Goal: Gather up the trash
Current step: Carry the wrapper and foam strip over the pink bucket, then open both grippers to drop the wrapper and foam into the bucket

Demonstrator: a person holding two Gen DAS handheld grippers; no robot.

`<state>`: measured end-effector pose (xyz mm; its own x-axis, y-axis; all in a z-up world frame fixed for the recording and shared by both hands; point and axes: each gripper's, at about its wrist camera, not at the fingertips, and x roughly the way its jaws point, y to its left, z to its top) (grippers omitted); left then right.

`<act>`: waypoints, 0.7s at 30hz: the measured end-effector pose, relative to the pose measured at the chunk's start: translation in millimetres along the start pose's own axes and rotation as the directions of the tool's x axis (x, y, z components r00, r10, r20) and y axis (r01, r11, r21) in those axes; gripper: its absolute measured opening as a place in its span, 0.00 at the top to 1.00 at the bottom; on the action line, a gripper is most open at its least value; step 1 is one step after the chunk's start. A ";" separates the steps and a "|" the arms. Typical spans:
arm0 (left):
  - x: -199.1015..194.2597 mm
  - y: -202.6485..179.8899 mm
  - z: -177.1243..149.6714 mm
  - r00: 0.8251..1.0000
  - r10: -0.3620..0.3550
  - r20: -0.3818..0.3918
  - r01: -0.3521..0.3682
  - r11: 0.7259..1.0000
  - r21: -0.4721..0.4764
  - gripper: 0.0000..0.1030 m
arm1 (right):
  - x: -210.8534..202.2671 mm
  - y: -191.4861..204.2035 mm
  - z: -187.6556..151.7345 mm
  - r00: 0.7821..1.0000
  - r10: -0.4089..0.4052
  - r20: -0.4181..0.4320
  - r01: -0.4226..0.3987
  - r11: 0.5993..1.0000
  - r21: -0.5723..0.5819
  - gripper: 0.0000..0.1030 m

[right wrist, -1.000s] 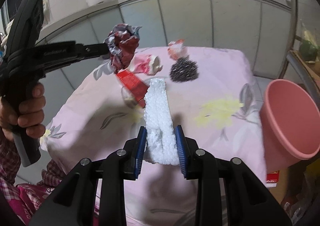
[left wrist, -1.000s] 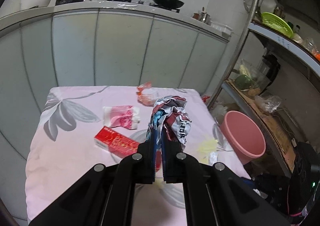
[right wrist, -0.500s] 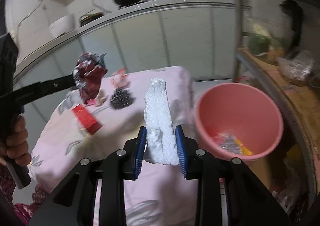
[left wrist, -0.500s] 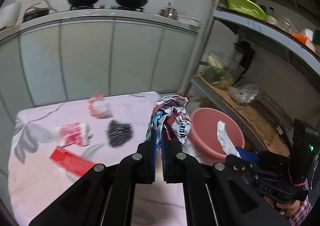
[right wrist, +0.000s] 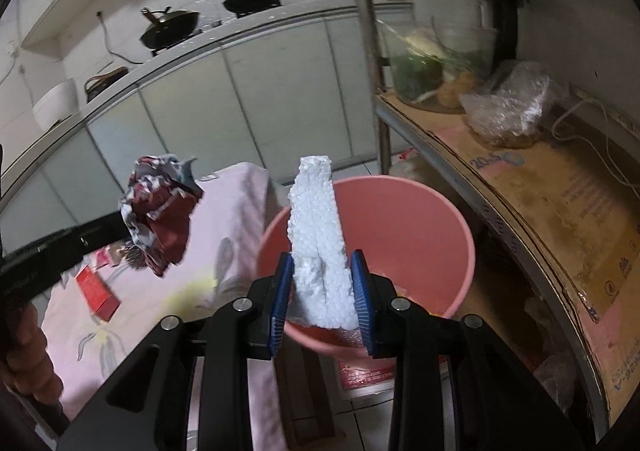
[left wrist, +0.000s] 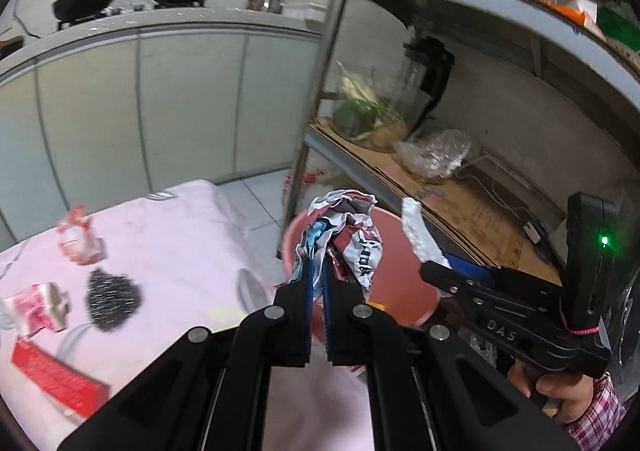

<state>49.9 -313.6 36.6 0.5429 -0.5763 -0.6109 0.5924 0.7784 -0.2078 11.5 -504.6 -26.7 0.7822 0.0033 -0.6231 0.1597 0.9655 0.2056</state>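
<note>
The left claw (left wrist: 316, 283) is clamped nearly shut on a crumpled red, white and blue foil wrapper (left wrist: 340, 239), pinched by its lower edge so the wad stands clear above the fingertips. The right claw (right wrist: 322, 293) grips a long white slab of polystyrene foam (right wrist: 318, 235) by its lower end, jaws partly apart to fit the slab's thickness. Both pieces are held out over the round pink plastic bucket (right wrist: 424, 211) on the floor beside the worktop; holding them by one end probably lets them fall freely once the jaws part.

On the worktop, draped in a pink flowered cloth (left wrist: 172, 235), more trash waits: a black mesh scrubber (left wrist: 113, 297), a flat red carton (left wrist: 56, 373), a pink and white packet (left wrist: 38, 309) and a small red and white wrapper (left wrist: 78, 239).

A second ago both claws were over the worktop with the bucket off to the side. They have since swung across together, grips unchanged, and the bucket's mouth now lies directly beyond the foam and behind the wrapper.
</note>
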 end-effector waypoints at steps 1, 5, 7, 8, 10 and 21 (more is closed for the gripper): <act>9.3 -4.8 -0.3 1.000 -0.010 -0.012 0.010 1.000 0.004 0.96 | 3.0 -2.5 0.6 1.000 -0.005 -0.002 0.005 1.000 0.001 0.70; 36.7 -18.5 -3.0 0.998 -0.036 -0.047 0.037 0.999 0.023 0.96 | 12.9 -14.8 -0.1 0.999 -0.032 -0.011 0.032 0.999 0.017 0.70; 46.8 -21.4 -5.0 0.997 -0.043 -0.062 0.045 0.999 0.027 0.96 | 18.2 -20.2 0.2 0.999 -0.036 -0.017 0.037 0.999 0.026 0.70; 53.7 -23.9 -6.6 0.996 -0.047 -0.075 0.049 0.998 0.027 0.96 | 21.6 -23.3 -0.2 0.999 -0.042 -0.023 0.043 0.999 0.030 0.70; 62.6 -26.8 -9.4 0.995 -0.048 -0.090 0.050 0.998 0.028 0.96 | 26.1 -27.7 -1.3 0.998 -0.052 -0.029 0.053 0.998 0.035 0.70; 98.6 -25.9 -20.2 0.986 -0.028 -0.166 0.031 0.999 0.018 0.96 | 43.4 -44.1 -3.8 0.996 -0.077 -0.050 0.080 0.995 0.059 0.70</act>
<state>76.1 -385.5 -33.8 0.4199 -0.5486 -0.7230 0.6196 0.7554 -0.2133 36.1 -546.0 -65.7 0.7364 -0.0576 -0.6741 0.2563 0.9458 0.1992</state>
